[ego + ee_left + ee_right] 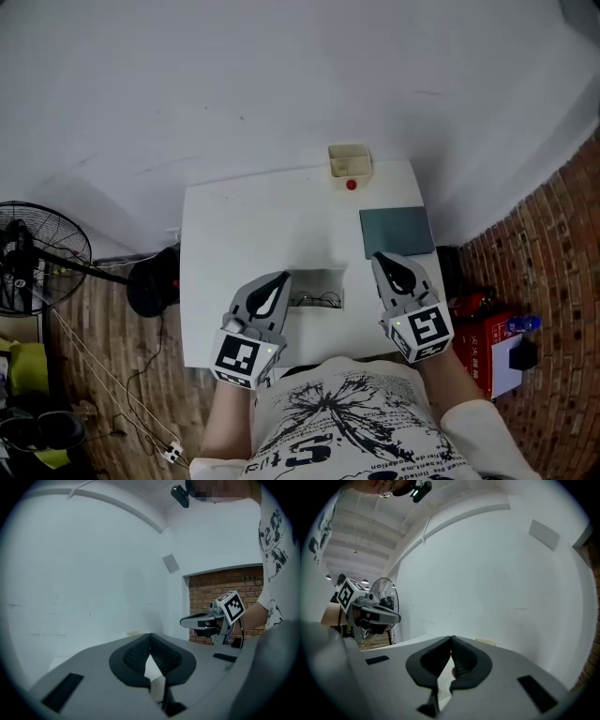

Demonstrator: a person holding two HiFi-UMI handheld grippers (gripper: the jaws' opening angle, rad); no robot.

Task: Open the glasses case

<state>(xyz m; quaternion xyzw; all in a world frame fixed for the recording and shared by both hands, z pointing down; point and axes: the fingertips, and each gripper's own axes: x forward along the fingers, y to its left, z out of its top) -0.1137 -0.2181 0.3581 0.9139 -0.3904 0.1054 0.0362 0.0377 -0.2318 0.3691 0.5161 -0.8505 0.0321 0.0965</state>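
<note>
The white glasses case point(319, 278) lies open on the white table point(234, 234), near the front edge, with a pair of glasses point(317, 300) in it. My left gripper point(280, 279) hovers just left of the case and is shut, holding nothing. My right gripper point(383, 259) hovers to the right of the case, apart from it, also shut and empty. In the left gripper view the ribbed pads point(161, 654) meet at the tip, and the right gripper point(187, 621) shows beyond. In the right gripper view the pads point(464, 660) touch, and the left gripper point(393, 618) shows at left.
A small cream box point(349, 160) and a red bit point(351, 185) sit at the table's far edge. A grey-green pad point(396, 231) lies at the right. A fan point(37, 253) stands on the floor at left; a red box point(483, 342) sits on the brick floor at right.
</note>
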